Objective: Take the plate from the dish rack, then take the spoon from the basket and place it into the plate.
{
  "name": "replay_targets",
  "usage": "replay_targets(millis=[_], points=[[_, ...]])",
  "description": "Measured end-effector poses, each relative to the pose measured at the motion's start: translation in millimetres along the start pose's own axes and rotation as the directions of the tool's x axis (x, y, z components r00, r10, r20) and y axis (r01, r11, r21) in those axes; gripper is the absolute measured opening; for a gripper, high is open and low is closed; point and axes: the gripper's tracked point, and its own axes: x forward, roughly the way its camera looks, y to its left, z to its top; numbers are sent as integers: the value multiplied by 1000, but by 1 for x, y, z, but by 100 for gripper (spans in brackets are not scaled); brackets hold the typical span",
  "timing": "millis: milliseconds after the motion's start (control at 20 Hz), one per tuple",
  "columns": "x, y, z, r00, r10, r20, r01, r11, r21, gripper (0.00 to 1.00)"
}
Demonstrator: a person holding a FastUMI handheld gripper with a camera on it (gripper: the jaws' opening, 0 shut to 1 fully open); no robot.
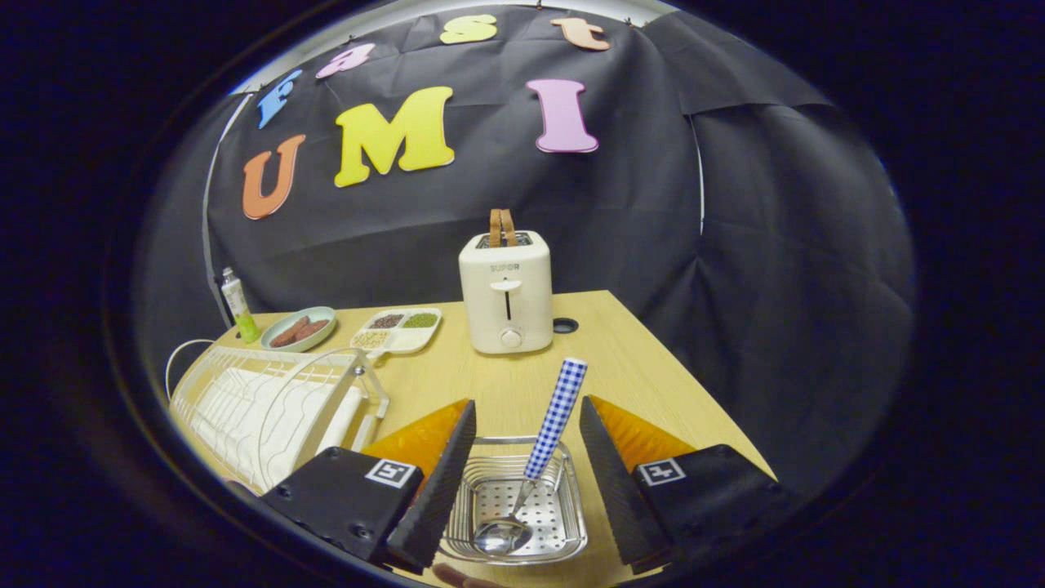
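1. Spoon [545, 451] stood tilted in the wire basket [571, 513], bowl down, between the fingers.
2. Our tool [526, 482] was spread wide, gripping nothing.
3. We judged the spoon light, stiff, its steel bowl slippery; the checked handle offered the better hold.

Gripper view. Fisheye camera mounted on the hand-held gripper [526, 457], looking forward and slightly downward along its two fingers, which enter at lower centre, spread apart. It sits close above the near end of the bench [653, 367], directly over a metal basket [563, 510], and faces the toaster [506, 290] at frame centre before the booth's black wall.
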Motion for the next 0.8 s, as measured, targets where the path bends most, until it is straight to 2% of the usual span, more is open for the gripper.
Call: replay_targets(millis=[50, 200, 250, 350, 550, 700, 800], points=[[1, 2, 0, 1000, -2, 2, 2, 1000, -2, 78], [3, 12, -1, 1000, 11, -1, -11, 1000, -8, 54], [3, 14, 0, 1000, 16, 3, -16, 1000, -15, 36], [0, 27, 2, 998, 64, 3, -64, 998, -20, 19], [-14, 40, 3, 995, 87, 53, -81, 991, -110, 16], [-29, 37, 9, 993, 77, 88, -65, 989, -130, 15], [-36, 31, 17, 991, 44, 122, -28, 990, -136, 15]])
